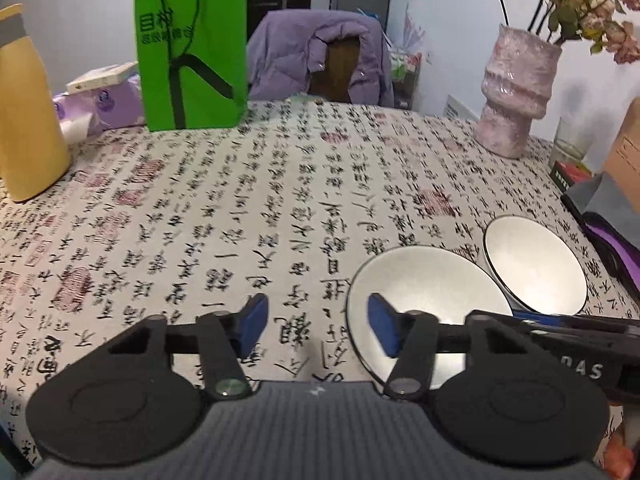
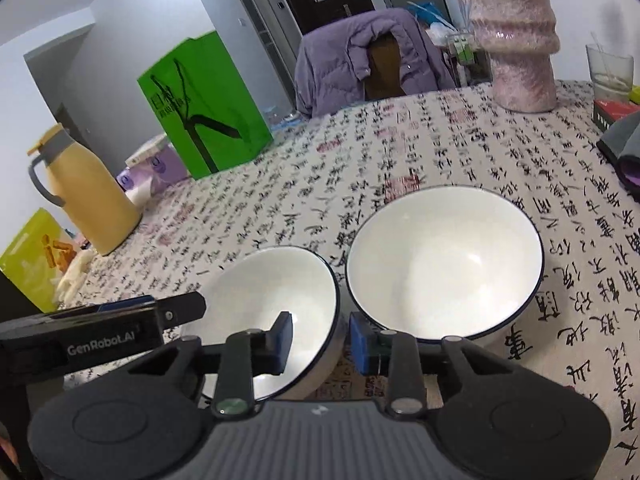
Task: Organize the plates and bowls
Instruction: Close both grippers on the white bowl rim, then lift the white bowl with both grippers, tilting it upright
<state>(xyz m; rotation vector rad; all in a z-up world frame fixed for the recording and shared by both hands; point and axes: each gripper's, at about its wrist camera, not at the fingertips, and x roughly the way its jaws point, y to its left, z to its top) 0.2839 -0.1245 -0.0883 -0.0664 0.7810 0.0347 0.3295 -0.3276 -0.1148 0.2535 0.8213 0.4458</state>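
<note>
Two white bowls with dark rims stand side by side on the calligraphy-print tablecloth (image 1: 240, 200). The nearer bowl (image 1: 420, 276) (image 2: 272, 288) has a gripper at each side. My left gripper (image 1: 318, 322) is open and straddles its left rim, with the right pad over the bowl and the left pad over the cloth. My right gripper (image 2: 320, 340) straddles its right rim with the left pad inside and the right pad outside; I see gaps at both pads. The second bowl (image 1: 536, 264) (image 2: 444, 260) sits just to the right, untouched. The left gripper's body (image 2: 100, 332) shows left of the nearer bowl.
A yellow thermos jug (image 1: 28, 120) (image 2: 92, 200) and a green paper bag (image 1: 192, 52) (image 2: 204, 108) stand at the far left. A pink vase (image 1: 516, 92) (image 2: 516, 36), a glass (image 2: 610, 72) and a cardboard box (image 1: 628, 152) are at the right. Behind the table is a chair with a purple jacket (image 1: 320, 56).
</note>
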